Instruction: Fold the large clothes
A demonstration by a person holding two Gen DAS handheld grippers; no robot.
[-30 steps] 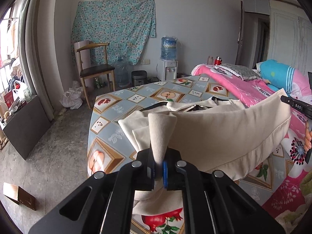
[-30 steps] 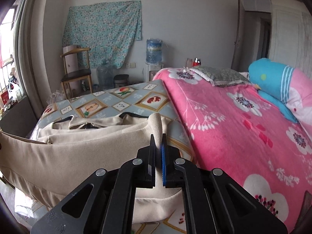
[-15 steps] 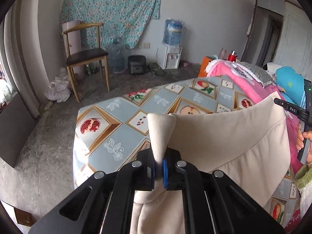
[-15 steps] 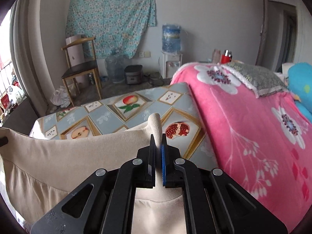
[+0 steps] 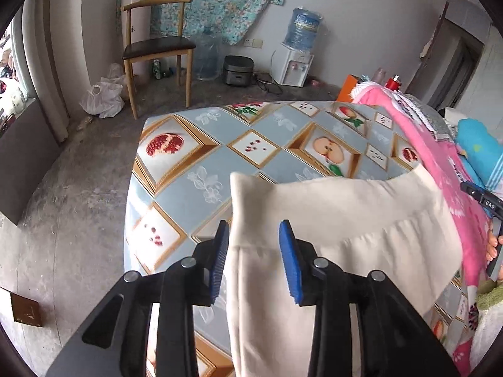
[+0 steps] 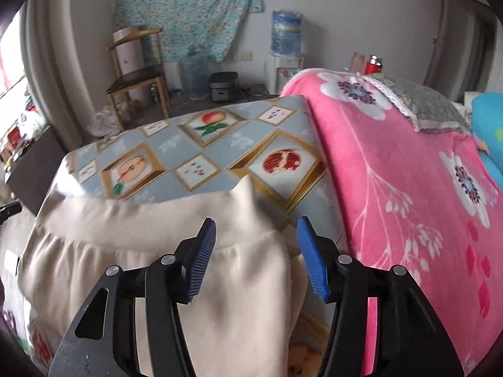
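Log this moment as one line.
left claw: opening, garment between, unpressed | right claw: same | garment: over bed

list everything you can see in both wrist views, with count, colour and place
garment: one, cream, draped on the bed, its folded edge between both grippers
bed cover: one, grey-blue with fruit prints
blanket: one, pink floral, right side of bed
pillow: one, grey
chair: one, wooden, by the wall
wall cloth: one, teal floral
water dispenser: one, white, blue bottle on top
plastic bag: one, white, on floor
left gripper: black, blue pads, open, jaws just opening
right gripper: same, open, jaws just opening
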